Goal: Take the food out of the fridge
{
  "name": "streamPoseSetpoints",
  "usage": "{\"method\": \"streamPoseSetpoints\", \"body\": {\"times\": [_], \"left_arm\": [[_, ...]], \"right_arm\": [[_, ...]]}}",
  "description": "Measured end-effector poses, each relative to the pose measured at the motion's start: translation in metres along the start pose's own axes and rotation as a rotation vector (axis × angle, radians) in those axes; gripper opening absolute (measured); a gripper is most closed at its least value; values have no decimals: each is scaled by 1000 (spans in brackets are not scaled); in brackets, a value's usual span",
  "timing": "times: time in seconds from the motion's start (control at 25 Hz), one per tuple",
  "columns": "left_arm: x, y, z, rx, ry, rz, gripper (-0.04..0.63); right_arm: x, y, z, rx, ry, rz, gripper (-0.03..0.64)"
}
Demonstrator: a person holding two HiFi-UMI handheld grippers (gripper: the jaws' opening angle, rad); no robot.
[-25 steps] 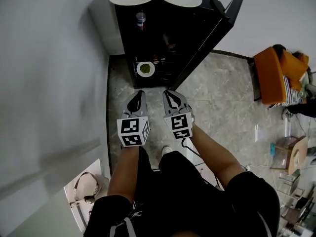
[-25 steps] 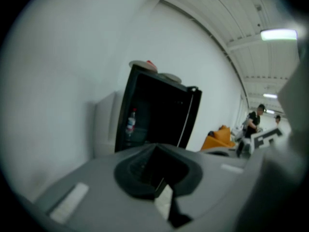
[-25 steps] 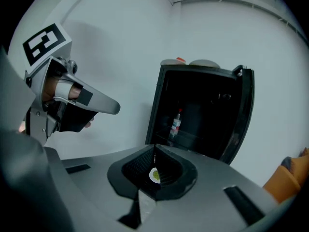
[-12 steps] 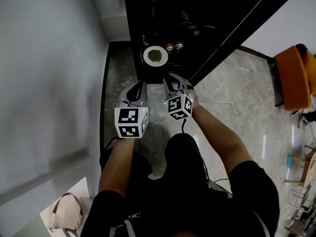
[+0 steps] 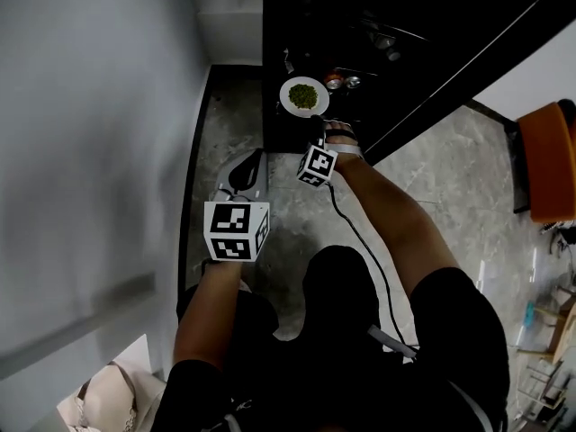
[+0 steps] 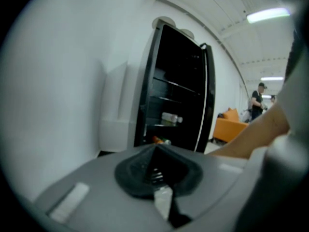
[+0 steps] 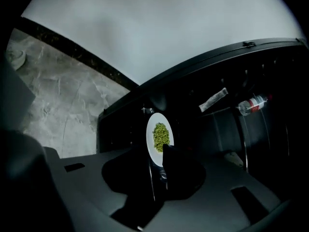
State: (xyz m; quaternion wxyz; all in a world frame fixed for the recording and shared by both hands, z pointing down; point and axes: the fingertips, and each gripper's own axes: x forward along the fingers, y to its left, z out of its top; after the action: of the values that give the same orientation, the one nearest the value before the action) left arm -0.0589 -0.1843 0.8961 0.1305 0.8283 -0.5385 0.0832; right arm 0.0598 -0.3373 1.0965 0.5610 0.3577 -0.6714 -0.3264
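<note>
The right tool [image 5: 317,139], in the head view, points into the bottom of the open fridge [image 5: 387,57], its tips just short of the near rim of a white plate [image 5: 288,100] of chopped greens [image 5: 305,95]. The plate sits on a low shelf at the front left of the dark interior, with two small cans [image 5: 343,81] just beyond it to the right. The left tool [image 5: 252,162] hangs back over the marble floor [image 5: 270,232], nearer the person and left of the fridge, taking no part.

In the left gripper view, the left tool [image 6: 157,153] has its jaws together with nothing between them. The fridge [image 6: 178,81] stands ahead, a bottle [image 6: 171,118] lying on one shelf.

The right gripper view is rolled over on its side. Here the right tool [image 7: 159,153] has its jaws partway apart, having just been opening. The plate [image 7: 157,117] lies straight ahead, its near rim lined up with the gap, but no pad presses on it.

I judge this to be the reach for the plate, with the grasp not yet made. The next move calls for sliding the jaws over the rim, closing firmly, and drawing the plate out level so the greens stay put.
</note>
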Motion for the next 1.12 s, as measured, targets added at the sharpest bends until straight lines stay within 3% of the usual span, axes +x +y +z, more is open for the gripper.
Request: {"method": "streamPoseSetpoints", "body": {"times": [0.28,0.6,0.84,1.12], "left_arm": [[-16,22,9,-24,-21,40,-2],[-28,48,-11,-25,44,99,-2],[-25,44,-8,-28,36,92,-2],[-17,24,-2,-16,25,55,-2]], "right_arm": [[50,21,-2,-35,76,9,92],[67,15,4,-38,90,-48,63],[55,16,5,-35,83,-64,41],[36,12,0,-106,67,-93,18]]}}
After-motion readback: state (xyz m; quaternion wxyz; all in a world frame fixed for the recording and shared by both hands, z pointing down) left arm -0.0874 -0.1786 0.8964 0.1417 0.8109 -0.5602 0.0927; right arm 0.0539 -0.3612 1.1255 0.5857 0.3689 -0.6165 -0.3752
